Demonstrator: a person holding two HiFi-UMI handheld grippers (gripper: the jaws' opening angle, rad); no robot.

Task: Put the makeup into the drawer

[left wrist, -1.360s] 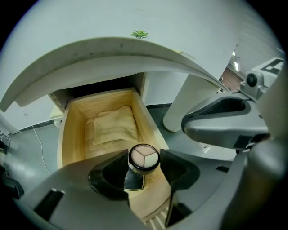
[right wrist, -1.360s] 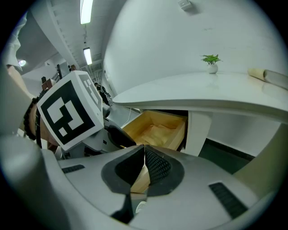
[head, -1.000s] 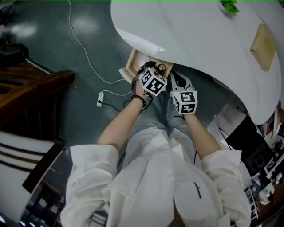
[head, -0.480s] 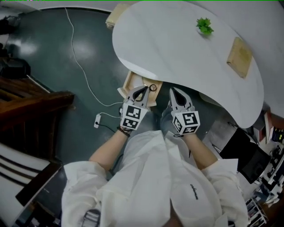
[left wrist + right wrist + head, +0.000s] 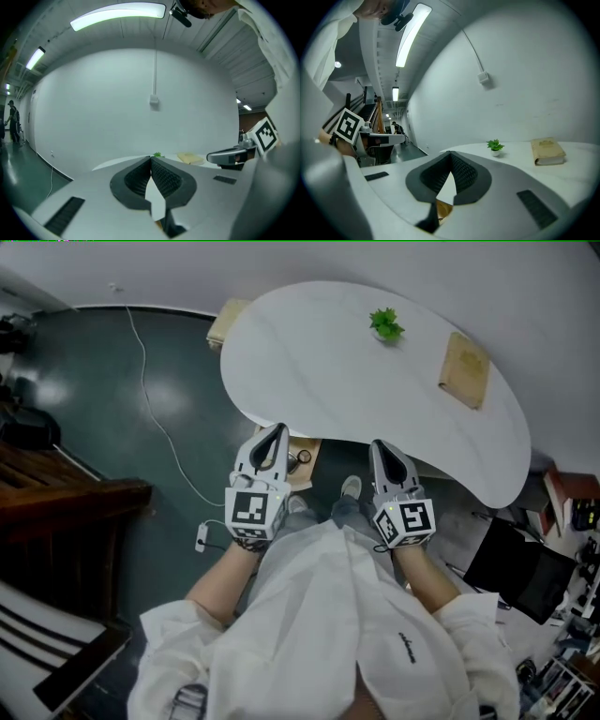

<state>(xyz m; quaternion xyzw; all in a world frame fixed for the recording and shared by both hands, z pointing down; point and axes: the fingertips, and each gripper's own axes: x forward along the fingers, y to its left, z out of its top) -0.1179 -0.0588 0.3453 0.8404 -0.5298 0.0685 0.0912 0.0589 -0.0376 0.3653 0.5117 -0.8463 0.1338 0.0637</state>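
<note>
Dead centre of the head view, the drawer (image 5: 309, 448) sits open under the table (image 5: 375, 381), makeup (image 5: 301, 458) probably inside, closer to the left gripper (image 5: 277, 430) than the right gripper (image 5: 379, 448). Left gripper view: jaws pinched together, empty. Right gripper view: same deal.

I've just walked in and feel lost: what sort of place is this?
Probably an indoor test hall or lab dressed like a room: a white table with a small plant and a book, strip lights overhead and a cable trailing across the dark floor.
</note>
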